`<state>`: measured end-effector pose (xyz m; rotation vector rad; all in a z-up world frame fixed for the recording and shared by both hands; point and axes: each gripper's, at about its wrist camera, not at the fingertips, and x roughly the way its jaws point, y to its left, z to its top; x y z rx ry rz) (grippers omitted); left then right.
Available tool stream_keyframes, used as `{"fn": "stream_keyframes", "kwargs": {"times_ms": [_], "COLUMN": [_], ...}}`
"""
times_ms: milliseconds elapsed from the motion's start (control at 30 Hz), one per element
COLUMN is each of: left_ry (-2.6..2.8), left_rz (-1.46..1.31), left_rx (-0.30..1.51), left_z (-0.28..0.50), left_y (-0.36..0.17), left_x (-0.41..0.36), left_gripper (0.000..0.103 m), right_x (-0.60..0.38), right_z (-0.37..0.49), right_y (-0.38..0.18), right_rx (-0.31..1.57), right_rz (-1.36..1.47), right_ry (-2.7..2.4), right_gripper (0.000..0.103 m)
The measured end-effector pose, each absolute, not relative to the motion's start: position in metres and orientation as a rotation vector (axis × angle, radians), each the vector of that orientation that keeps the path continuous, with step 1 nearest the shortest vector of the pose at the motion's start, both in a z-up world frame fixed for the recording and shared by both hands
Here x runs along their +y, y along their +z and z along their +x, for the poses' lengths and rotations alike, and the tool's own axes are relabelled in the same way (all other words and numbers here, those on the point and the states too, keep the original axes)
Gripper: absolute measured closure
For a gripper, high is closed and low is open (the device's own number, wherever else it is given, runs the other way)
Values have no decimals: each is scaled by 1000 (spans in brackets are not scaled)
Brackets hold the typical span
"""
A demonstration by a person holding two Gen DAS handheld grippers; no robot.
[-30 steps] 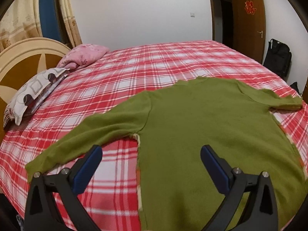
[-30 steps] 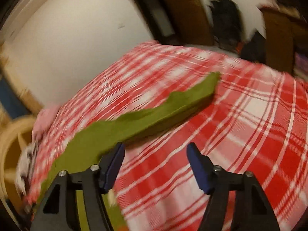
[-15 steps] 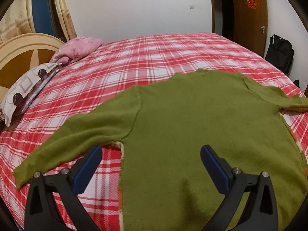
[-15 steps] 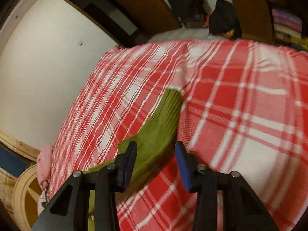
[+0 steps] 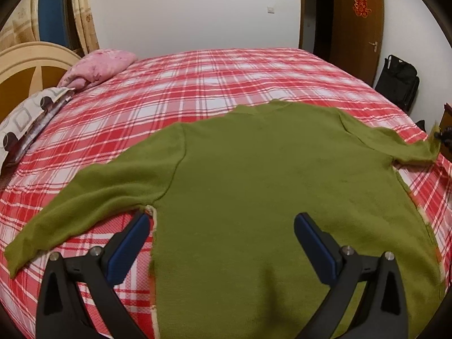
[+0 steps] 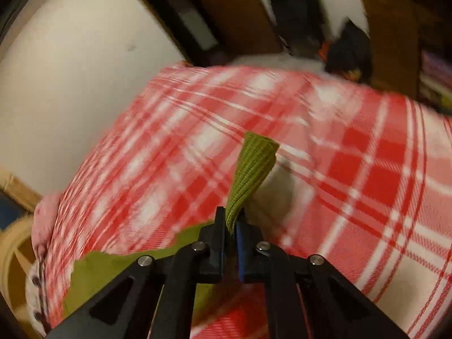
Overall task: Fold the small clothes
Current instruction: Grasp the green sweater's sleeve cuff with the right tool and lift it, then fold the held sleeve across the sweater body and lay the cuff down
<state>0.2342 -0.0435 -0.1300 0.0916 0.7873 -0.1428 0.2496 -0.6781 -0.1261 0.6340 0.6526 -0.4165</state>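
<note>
The right hand-held gripper (image 6: pixel 232 230) has its two fingers pressed together on the ribbed cuff (image 6: pixel 251 169) of the green sweater (image 6: pixel 113 271), and the cuff stands up between them above the bed (image 6: pixel 353 169) with its red and white checked cover, which looks blurred.
</note>
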Motion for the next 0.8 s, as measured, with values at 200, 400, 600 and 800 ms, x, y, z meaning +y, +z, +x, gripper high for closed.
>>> {"fn": "stream_keyframes", "kwargs": {"times_ms": [200, 400, 600, 800], "left_ry": [-159, -199, -232, -271], "left_rz": [61, 24, -43, -40], "left_rx": [779, 791, 824, 841], "left_z": [230, 229, 236, 245], "left_y": [-130, -130, -131, -132], "left_x": [-40, -34, -27, -40], "left_gripper": [0, 0, 0, 0], "right_x": [-598, -456, -324, -292], "right_z": [272, 288, 292, 275], "right_y": [-76, -52, -96, -150], "right_rx": [588, 590, 709, 850], "right_rz": [417, 154, -19, -9], "right_ry": [-268, 0, 294, 478], "right_gripper": [97, 97, 97, 32]}}
